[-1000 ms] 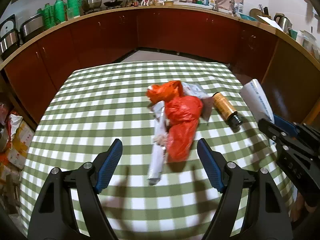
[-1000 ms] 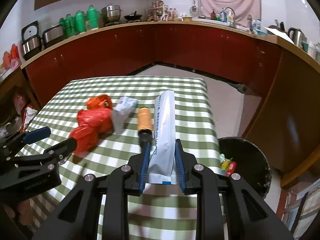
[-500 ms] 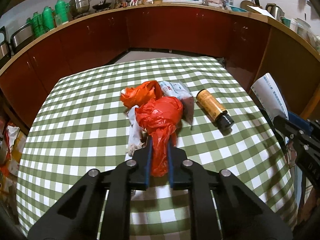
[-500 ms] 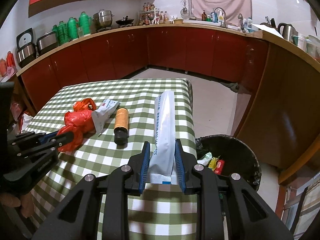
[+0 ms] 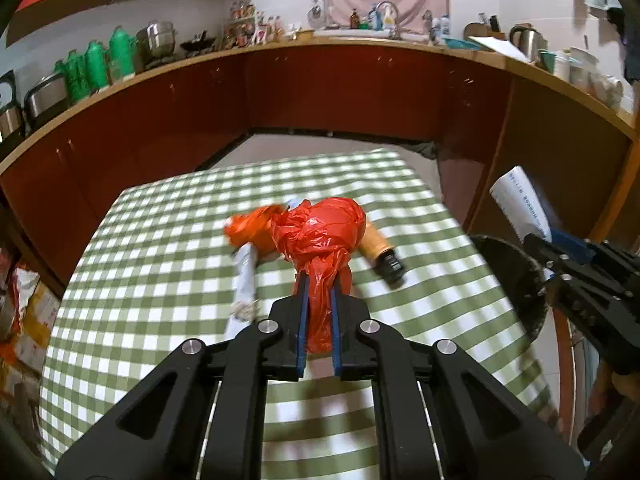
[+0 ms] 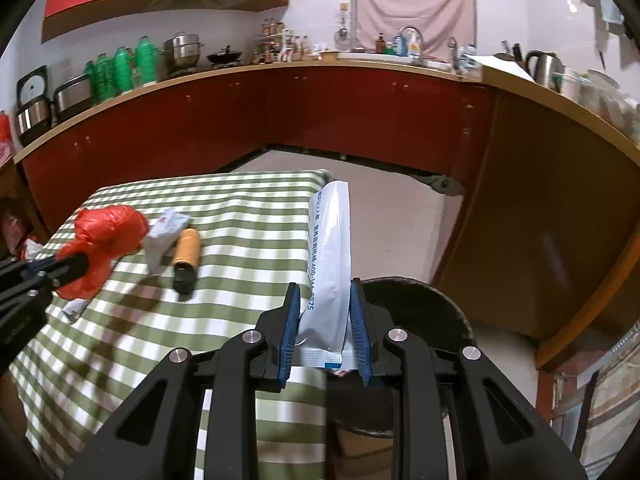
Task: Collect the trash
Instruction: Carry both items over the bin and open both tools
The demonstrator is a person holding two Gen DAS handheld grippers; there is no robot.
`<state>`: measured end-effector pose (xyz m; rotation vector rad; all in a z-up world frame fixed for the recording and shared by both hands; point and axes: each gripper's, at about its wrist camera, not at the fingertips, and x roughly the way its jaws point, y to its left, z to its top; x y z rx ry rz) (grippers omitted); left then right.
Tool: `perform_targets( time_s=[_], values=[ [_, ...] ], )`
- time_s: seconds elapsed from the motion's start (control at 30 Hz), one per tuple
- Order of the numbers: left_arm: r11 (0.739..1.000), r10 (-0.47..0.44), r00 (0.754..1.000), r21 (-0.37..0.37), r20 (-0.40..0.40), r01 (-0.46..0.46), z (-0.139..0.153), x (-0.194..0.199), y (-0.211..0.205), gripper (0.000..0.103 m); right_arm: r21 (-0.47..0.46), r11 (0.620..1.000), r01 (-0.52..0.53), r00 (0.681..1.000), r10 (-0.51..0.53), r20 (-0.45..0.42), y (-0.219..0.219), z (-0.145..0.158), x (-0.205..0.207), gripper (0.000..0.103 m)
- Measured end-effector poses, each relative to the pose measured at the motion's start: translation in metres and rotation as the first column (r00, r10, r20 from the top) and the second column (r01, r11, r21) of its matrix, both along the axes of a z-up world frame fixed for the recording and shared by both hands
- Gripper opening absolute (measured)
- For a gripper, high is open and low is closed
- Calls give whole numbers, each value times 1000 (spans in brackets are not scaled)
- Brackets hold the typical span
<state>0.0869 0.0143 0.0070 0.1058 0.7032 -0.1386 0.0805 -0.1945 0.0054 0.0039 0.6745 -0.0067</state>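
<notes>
Right claw (image 6: 325, 296) grips white pouch (image 6: 329, 256) printed "400-164-".

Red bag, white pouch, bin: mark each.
red bag (image 5: 320, 232), left wrist view, bulging top.
white pouch (image 6: 329, 256), right wrist view, mid-length.
bin (image 6: 452, 312), right wrist view, far rim.

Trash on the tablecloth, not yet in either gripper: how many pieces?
4: an orange bag, a white rolled wrapper, a white packet and a brown bottle, clustered mid-table. The held red bag may hide more.
</notes>
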Motion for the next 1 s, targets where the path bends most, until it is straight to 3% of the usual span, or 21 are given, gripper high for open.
perform_targets(
  time_s=[0.43, 1.0],
  values=[
    [994, -108, 993, -10, 50, 109, 1, 15, -83, 9, -75, 990, 120, 993, -118, 25, -44, -7, 1, 26],
    [980, -198, 979, 37, 41, 197, -23, 39, -154, 9, -23, 984, 178, 984, -177, 15, -79, -18, 13, 26]
  ],
)
